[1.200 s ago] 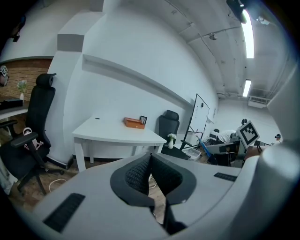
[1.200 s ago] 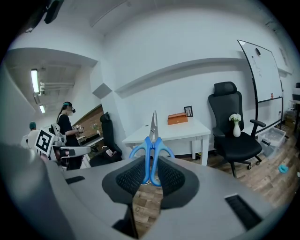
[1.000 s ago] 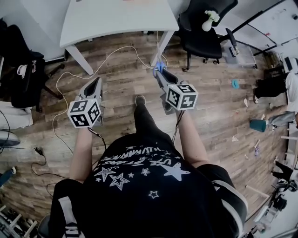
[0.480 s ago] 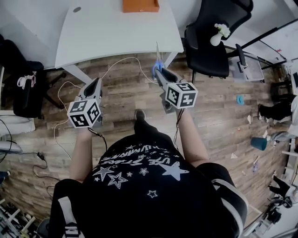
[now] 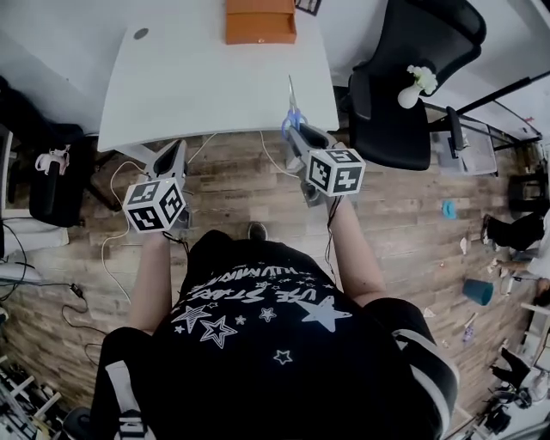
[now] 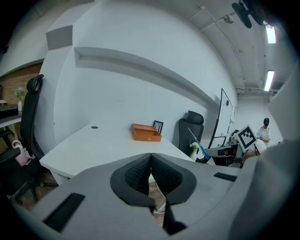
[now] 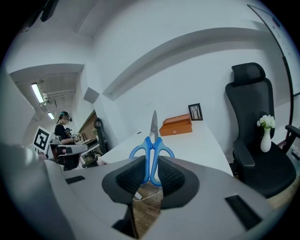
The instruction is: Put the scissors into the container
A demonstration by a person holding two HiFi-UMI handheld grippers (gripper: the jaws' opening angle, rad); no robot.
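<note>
White table [image 5: 215,86] ahead, scissors [image 7: 153,140] pinched in right claw [image 7: 152,161]

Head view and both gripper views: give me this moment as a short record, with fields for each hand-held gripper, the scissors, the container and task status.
left hand-held gripper: jaws together, nothing between them
right hand-held gripper: shut on the handles of the blue-handled metal scissors
scissors: blades closed, tip pointing away from the person, toward the table
container: orange rectangular box on the far side of the white table, apart from the scissors
status: scissors not yet in the container
</note>
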